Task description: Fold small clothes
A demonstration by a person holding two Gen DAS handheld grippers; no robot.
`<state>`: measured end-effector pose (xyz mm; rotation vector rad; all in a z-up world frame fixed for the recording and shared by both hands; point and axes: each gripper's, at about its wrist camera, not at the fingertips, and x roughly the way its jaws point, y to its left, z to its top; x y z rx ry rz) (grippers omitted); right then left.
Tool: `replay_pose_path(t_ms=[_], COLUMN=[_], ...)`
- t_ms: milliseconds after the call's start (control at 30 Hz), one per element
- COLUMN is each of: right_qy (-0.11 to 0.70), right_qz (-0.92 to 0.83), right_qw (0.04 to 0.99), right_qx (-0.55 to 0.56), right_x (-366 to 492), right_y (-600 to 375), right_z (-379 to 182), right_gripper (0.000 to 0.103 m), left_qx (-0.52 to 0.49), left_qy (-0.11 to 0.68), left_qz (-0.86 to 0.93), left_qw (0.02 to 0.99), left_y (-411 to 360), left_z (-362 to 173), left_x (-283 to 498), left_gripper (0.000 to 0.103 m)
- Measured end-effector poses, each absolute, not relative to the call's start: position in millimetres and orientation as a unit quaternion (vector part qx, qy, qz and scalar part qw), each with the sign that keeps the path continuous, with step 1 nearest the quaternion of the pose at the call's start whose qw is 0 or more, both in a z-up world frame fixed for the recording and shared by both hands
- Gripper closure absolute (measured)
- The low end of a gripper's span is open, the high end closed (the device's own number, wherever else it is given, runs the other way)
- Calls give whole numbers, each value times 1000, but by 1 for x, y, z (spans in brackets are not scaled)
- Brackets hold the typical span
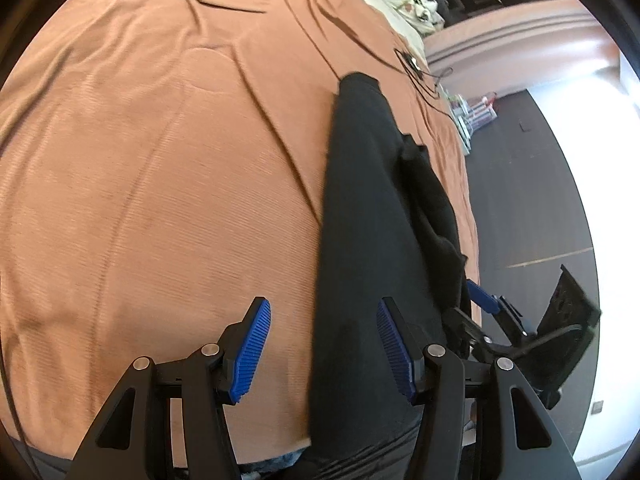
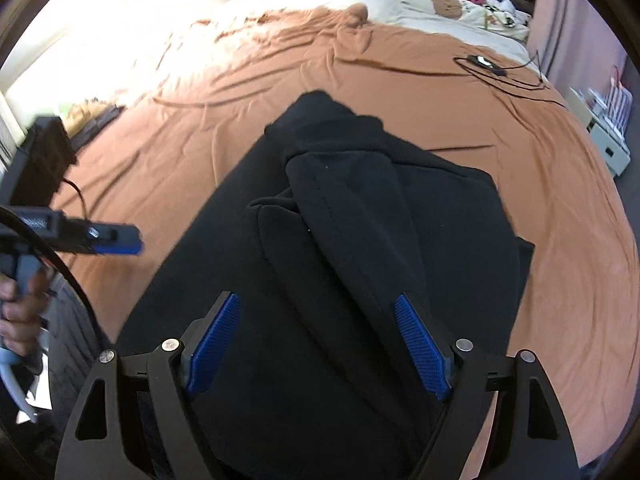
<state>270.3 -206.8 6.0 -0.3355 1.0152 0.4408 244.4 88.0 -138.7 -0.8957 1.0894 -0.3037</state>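
Your black garment (image 2: 360,240) lies partly folded on the bed's brown sheet (image 2: 200,140); your right gripper (image 2: 320,344) hovers above it, jaws spread and empty, as are your left gripper's (image 1: 324,352)

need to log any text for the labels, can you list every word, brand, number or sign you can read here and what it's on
None can be read.
The pale bedding at the head of the bed carries only a bear picture, no letters.
The striped boxes beside the bed may have print, too small and blurred.
The black garment and brown sheet show no label.
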Motion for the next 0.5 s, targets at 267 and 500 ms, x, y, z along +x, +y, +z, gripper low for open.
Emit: replay_pose_path(t_ms=[267, 500], right_qy=[459, 441], right_qz=[172, 171], right_qw=[838, 860], right_qx=[-240, -194], right_x=[289, 302], right_y=[-170, -195], right_z=[-8, 6], right_gripper=[29, 83], left_qx=[-416, -408], left_qy=[503, 512], left_qz=[-132, -138], left_qw=[746, 743], left_y=[92, 82], left_z=[-144, -144], left_x=[255, 267], left_gripper=[46, 46])
